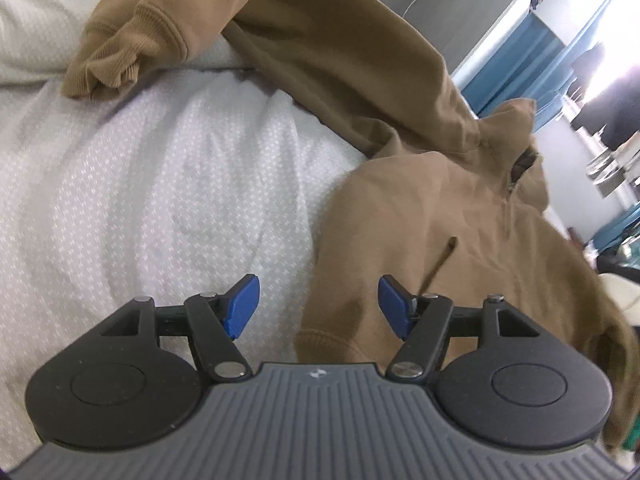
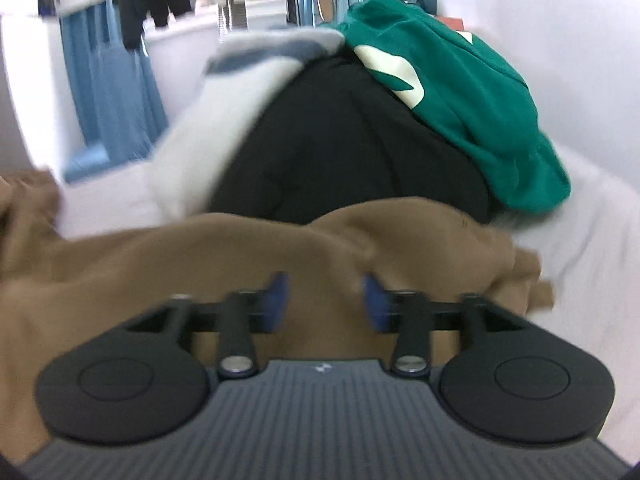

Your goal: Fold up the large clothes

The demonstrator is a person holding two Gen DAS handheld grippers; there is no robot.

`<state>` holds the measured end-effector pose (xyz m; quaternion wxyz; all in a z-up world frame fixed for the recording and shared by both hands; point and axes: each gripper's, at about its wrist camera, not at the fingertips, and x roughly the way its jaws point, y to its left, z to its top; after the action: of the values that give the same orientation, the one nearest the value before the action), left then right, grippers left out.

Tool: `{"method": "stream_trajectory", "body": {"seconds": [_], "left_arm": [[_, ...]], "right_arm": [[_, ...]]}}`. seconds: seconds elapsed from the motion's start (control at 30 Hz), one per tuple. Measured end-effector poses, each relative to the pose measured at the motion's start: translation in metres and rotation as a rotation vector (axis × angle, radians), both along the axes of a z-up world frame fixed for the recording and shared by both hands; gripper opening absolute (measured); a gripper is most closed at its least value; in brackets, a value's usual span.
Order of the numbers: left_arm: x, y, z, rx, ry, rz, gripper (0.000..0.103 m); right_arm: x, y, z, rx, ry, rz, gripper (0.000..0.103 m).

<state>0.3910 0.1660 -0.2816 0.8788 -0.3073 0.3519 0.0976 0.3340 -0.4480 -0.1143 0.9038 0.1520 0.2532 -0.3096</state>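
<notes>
one tan hoodie (image 1: 420, 208), two grippers (image 1: 318, 306) (image 2: 324, 300)

tan sweatshirt (image 1: 432, 216): soft matt fleece, ribbed cuffs | bedcover (image 1: 160, 184): white woven cloth, dotted texture | left claw (image 1: 318, 306): matt plastic

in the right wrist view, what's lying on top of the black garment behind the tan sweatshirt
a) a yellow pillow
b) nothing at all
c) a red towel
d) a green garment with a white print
d, a green garment with a white print is draped over the upper right of the black garment, beyond the tan sweatshirt that lies under the open right gripper.
</notes>
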Motion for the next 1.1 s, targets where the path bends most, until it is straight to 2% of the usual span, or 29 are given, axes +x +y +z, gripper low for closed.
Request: {"method": "stream_trajectory", "body": {"seconds": [0.07, 0.13, 0.23, 0.33, 0.4, 0.57, 0.63, 0.7, 0.8, 0.9, 1.0, 1.1], "left_arm": [[-0.004, 0.000, 0.003, -0.011, -0.018, -0.008, 0.071], [-0.009, -0.002, 0.007, -0.005, -0.037, -0.012, 0.072], [-0.012, -0.006, 0.014, 0.019, -0.047, -0.016, 0.072], [-0.017, -0.008, 0.017, 0.029, -0.047, -0.022, 0.072], [-0.017, -0.010, 0.017, 0.036, -0.035, -0.030, 0.072], [-0.010, -0.011, 0.007, 0.050, 0.004, -0.029, 0.072], [-0.006, -0.011, 0.002, 0.044, 0.015, -0.025, 0.072], [-0.001, -0.011, -0.003, 0.035, 0.023, -0.023, 0.072], [0.007, -0.013, -0.009, 0.077, 0.052, -0.010, 0.072], [0.011, -0.016, -0.014, 0.096, 0.058, -0.008, 0.072], [0.012, -0.018, -0.015, 0.109, 0.054, -0.011, 0.073], [0.016, -0.020, -0.017, 0.115, 0.046, -0.011, 0.073]], "right_arm": [[-0.020, 0.019, 0.011, 0.022, -0.045, 0.010, 0.071], [-0.041, 0.040, 0.017, 0.094, -0.099, 0.047, 0.079], [-0.064, 0.069, 0.019, 0.238, -0.127, 0.153, 0.079], [-0.084, 0.103, 0.017, 0.321, -0.113, 0.284, 0.088], [-0.092, 0.124, 0.012, 0.341, -0.094, 0.370, 0.088], [-0.087, 0.152, -0.017, 0.339, 0.046, 0.559, 0.088], [-0.083, 0.149, -0.030, 0.372, 0.083, 0.547, 0.088], [-0.079, 0.139, -0.042, 0.453, 0.095, 0.514, 0.088], [-0.070, 0.130, -0.059, 0.535, 0.105, 0.472, 0.088], [-0.075, 0.135, -0.063, 0.481, 0.105, 0.402, 0.087], [-0.076, 0.125, -0.064, 0.491, 0.071, 0.336, 0.087], [-0.079, 0.115, -0.064, 0.433, 0.062, 0.251, 0.088]]}}
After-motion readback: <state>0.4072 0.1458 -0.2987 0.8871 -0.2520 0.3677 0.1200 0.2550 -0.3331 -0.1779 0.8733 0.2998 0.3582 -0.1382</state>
